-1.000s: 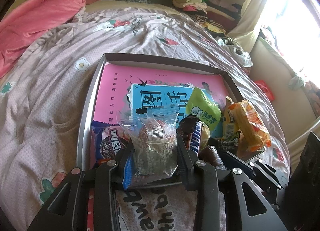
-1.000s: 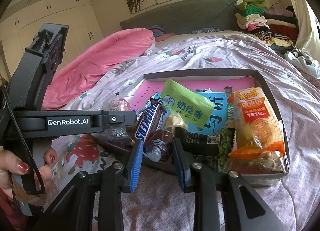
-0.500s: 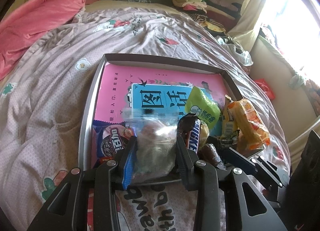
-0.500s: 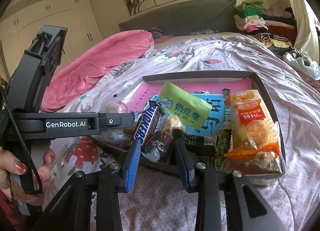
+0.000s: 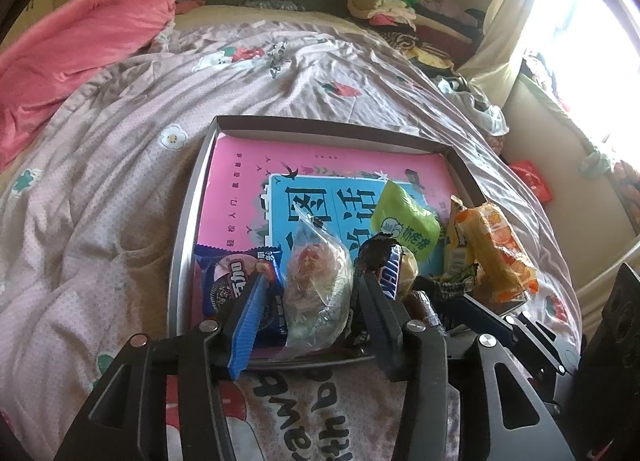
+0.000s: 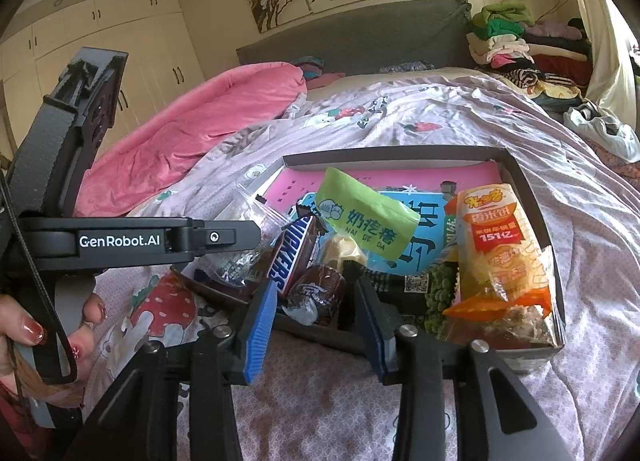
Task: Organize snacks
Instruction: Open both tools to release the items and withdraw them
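Left gripper (image 5: 306, 297) jaws now apart, clear bag (image 5: 316, 285) released into tray (image 5: 182, 261); right gripper (image 6: 316, 297) open, idle.

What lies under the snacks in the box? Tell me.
A pink-and-blue book lies flat under the snacks in the box. Its near part is covered; anything beneath it is hidden.

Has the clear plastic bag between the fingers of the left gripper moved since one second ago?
Yes. The clear plastic bag was upright between the left gripper fingers; now those are wider apart and it lies in the tray, tipped toward the Oreo pack.
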### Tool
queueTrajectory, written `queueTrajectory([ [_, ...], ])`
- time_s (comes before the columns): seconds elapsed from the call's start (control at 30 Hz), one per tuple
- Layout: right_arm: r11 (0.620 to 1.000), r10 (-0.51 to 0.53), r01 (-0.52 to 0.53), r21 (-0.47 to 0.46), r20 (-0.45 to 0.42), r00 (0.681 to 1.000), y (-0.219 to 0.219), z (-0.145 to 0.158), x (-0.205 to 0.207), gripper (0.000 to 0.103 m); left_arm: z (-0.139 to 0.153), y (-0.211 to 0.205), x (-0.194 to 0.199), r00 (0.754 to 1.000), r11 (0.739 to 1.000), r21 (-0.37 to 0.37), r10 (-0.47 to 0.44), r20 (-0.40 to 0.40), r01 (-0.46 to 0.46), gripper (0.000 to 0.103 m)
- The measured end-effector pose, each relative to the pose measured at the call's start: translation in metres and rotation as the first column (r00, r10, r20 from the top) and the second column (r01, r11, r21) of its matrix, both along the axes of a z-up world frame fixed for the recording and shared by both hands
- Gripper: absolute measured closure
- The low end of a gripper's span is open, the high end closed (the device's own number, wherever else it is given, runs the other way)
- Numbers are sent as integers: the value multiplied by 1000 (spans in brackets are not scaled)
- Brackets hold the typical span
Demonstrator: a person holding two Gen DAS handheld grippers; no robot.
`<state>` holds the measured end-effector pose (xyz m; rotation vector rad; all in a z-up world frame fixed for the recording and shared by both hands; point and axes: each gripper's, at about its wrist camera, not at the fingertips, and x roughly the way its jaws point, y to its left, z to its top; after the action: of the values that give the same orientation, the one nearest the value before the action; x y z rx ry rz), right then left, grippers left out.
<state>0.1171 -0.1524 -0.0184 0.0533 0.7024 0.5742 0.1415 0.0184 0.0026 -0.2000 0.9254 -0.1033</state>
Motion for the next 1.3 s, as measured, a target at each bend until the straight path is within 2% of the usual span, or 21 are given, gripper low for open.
queueTrajectory([
  [0.33, 1000, -19, 19, 1, 11, 1000, -4, 3, 0, 54, 7, -1, -3, 1000, 1000, 13, 5, 21, -5, 43],
  [0.53, 999, -36, 36, -2, 24, 999, -9, 7, -2, 45, 13, -2, -5, 999, 1000, 20, 8, 34, -9, 38],
  [0.73, 999, -54, 54, -3, 34, 998, -13, 9, -2, 44, 17, -3, -7, 999, 1000, 29, 11, 41, -13, 37],
  [0.83, 998, -65, 65, -9, 46, 997, -14, 11, -4, 40, 19, -3, -10, 998, 999, 37, 15, 55, -17, 27],
  [1.0, 996, -80, 82, -25, 75, 994, -16, 23, -13, 34, 24, -4, -21, 998, 999, 39, 20, 63, -22, 26],
  [1.13, 993, -105, 108, -46, 60, 993, -19, 28, -27, 25, 18, -5, -39, 999, 999, 30, 20, 36, -21, 26],
  [1.3, 989, -136, 134, -65, -19, 991, -23, 22, -36, 19, 1, -7, -66, 1000, 999, 41, 23, -3, -23, 26],
])
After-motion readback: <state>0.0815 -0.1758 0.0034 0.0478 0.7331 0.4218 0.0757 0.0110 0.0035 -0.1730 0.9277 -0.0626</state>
